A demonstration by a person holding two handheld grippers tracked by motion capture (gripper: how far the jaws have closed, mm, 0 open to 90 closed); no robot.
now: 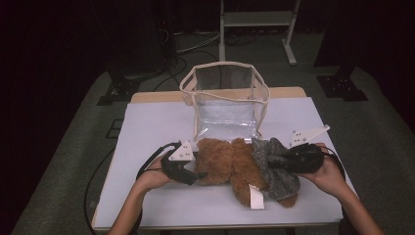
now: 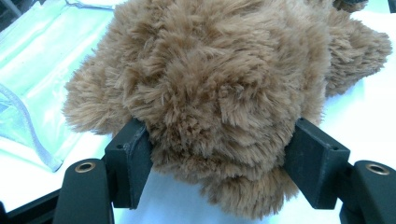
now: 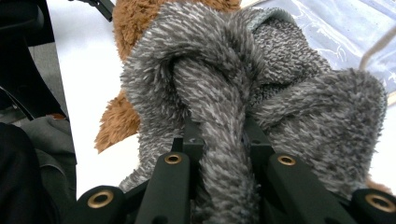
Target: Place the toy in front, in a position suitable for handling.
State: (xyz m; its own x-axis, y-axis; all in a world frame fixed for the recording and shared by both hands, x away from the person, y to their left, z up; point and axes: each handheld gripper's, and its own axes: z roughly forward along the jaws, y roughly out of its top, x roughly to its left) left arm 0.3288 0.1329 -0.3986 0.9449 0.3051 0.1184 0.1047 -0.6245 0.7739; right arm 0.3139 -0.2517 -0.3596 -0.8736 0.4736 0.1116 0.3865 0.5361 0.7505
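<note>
Looks down and forward from high above the near side of the white table [image 1: 147,196], far enough to take in the brown teddy bear [image 1: 230,164] and the clear bag [image 1: 226,100] behind it. Sits very close to the bear's fur [image 2: 210,84] on the left gripper. Rides the right gripper, right up against the grey fuzzy cloth [image 3: 219,107], with the same bear [image 3: 135,18] and bag [image 3: 336,28] behind.

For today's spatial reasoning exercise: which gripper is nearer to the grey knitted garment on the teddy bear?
Right. The right gripper is shut on a fold of the grey garment, while the left gripper holds the teddy bear at its far end.
</note>
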